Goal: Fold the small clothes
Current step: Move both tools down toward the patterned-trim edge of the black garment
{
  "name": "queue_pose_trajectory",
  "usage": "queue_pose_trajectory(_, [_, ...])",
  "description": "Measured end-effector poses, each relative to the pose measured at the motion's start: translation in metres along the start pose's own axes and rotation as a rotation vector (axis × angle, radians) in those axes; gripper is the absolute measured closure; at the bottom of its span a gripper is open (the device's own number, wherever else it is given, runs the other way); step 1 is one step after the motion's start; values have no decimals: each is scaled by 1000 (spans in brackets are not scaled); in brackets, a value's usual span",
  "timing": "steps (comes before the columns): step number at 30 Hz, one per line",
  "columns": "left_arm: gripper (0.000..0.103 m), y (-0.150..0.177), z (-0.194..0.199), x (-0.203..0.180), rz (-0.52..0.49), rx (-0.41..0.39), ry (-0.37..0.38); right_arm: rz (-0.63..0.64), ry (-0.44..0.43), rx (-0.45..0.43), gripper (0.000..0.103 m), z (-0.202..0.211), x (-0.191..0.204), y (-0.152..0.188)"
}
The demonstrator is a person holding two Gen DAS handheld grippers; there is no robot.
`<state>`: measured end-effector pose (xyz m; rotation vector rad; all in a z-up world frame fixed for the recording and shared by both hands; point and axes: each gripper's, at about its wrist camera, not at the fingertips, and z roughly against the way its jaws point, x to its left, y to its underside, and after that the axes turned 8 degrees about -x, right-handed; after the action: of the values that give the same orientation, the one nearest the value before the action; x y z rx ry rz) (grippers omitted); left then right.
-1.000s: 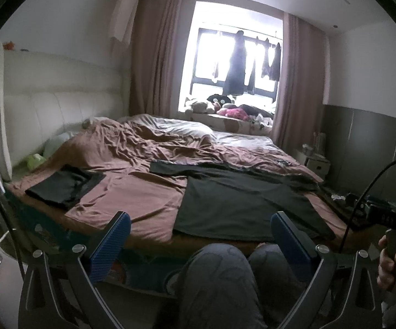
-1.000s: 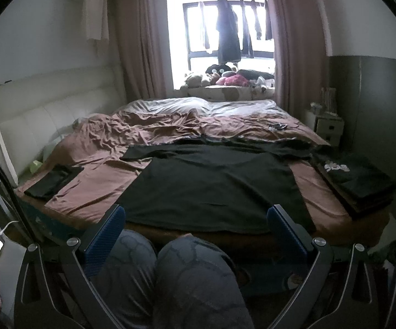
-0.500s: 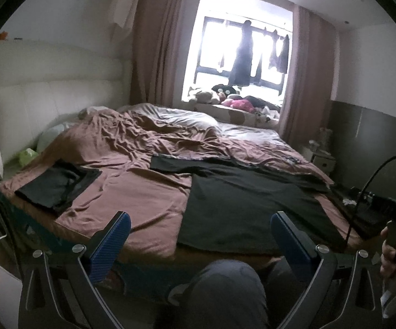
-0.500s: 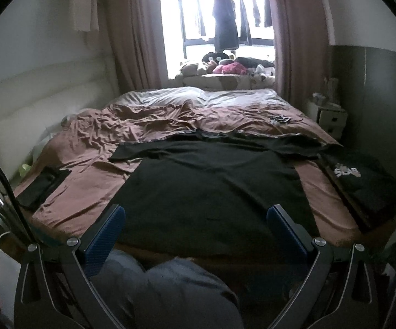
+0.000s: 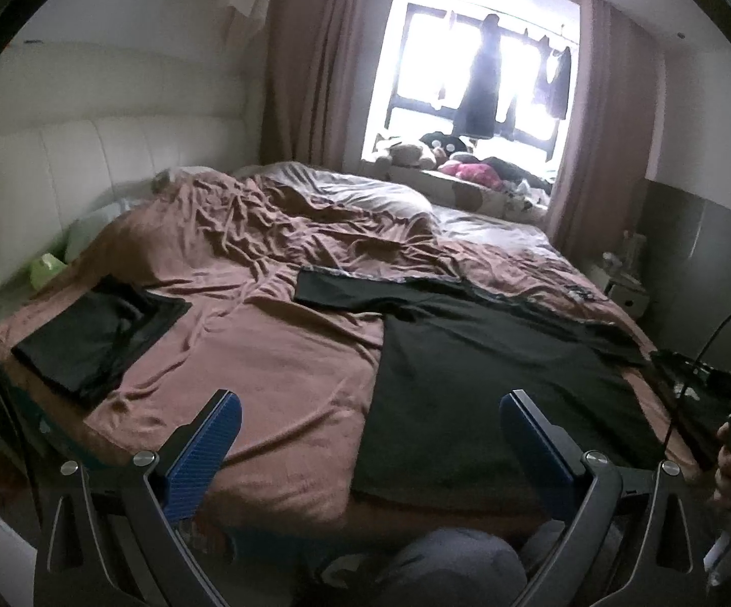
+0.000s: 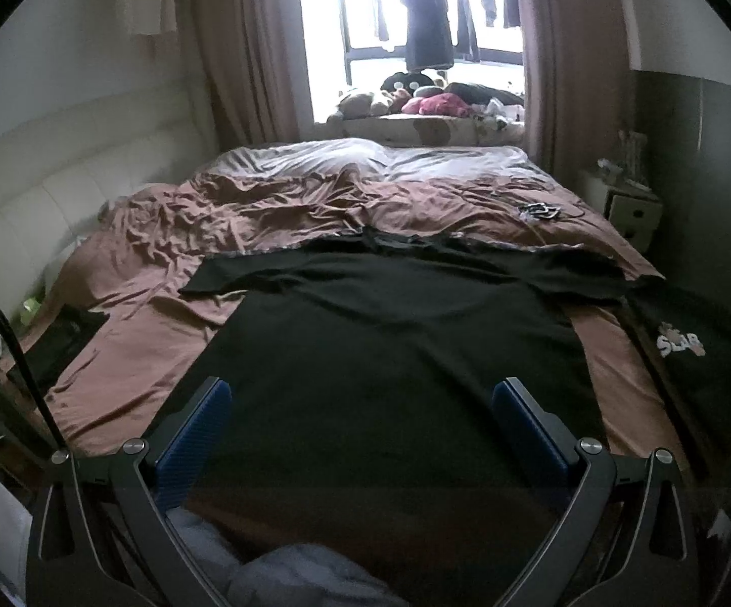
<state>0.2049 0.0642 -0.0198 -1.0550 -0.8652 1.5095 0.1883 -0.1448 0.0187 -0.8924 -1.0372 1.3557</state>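
The black shirt (image 6: pixel 391 354) is spread flat on the brown bedsheet (image 5: pixel 264 354), sleeves stretched out to both sides. It is seen directly ahead of the right gripper (image 6: pixel 360 430) and ahead-right of the left gripper (image 5: pixel 370 435). Both grippers are held spread wide, with nothing pinched.

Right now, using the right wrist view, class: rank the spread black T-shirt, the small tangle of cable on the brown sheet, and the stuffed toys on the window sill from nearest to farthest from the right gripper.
1. Spread black T-shirt: flat on the bed, directly ahead of the open right gripper.
2. Cable tangle: farther up the brown sheet, to the right.
3. Stuffed toys: on the window sill beyond the bed.
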Motion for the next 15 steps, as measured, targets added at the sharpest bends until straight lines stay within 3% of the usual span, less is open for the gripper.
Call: queue_pose_trajectory(15, [0,-34,-117,19,3,60,5,25,21,71,0,-92,-13,-32])
